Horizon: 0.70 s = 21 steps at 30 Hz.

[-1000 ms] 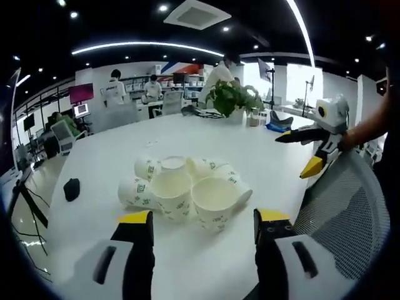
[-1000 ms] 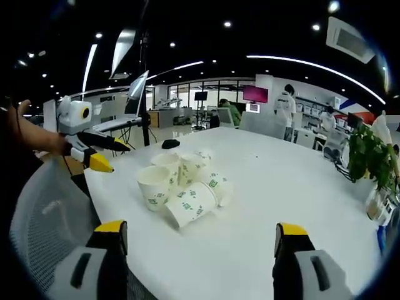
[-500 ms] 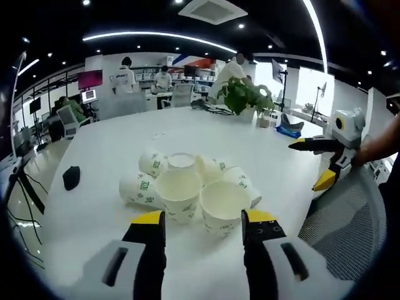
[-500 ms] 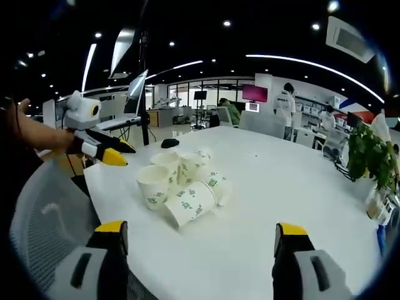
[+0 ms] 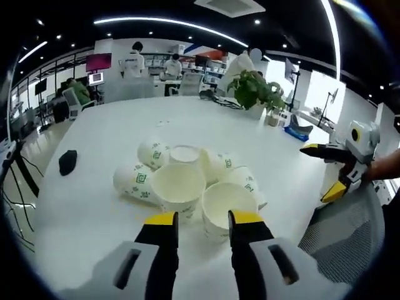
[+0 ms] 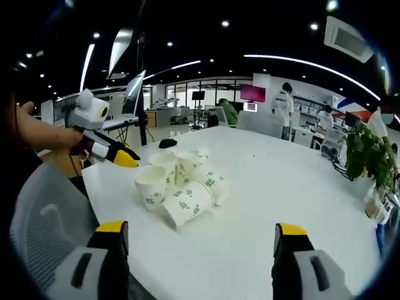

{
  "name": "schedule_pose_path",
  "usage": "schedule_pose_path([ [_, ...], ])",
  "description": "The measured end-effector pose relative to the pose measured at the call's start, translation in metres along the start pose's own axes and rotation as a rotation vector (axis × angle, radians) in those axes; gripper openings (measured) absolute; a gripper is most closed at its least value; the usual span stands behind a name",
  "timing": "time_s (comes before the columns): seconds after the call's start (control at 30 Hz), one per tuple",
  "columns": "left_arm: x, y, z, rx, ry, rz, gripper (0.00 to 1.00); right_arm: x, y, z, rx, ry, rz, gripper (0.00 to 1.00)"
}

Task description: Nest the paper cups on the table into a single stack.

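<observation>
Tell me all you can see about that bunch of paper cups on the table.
The paper cups are cream-white with small green printed marks, huddled touching one another on the white table. Two near ones stand upright and empty, mouths up; several others lie tipped on their sides. None are nested yet. The left gripper sits close before the upright pair.

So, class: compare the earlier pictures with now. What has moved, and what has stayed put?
The left gripper has moved in toward the paper cups, its jaws narrowing from wide open to a small gap. It holds nothing. The right gripper stayed wide open, and the cups lie unmoved on the table.
</observation>
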<state>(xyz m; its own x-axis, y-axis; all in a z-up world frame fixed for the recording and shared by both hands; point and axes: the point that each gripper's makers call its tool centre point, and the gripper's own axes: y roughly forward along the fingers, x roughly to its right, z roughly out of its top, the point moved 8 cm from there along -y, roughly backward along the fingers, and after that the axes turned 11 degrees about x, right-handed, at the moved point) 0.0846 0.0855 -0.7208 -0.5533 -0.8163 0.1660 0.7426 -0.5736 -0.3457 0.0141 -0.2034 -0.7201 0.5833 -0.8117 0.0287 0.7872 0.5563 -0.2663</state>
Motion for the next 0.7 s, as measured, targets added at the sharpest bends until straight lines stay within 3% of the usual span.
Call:
schedule_pose_path([
  [0.7, 0.008, 0.025, -0.007, -0.128, -0.066, 0.045, 0.10, 0.000, 0.000, -0.001, -0.007, -0.003, -0.003, 0.97],
])
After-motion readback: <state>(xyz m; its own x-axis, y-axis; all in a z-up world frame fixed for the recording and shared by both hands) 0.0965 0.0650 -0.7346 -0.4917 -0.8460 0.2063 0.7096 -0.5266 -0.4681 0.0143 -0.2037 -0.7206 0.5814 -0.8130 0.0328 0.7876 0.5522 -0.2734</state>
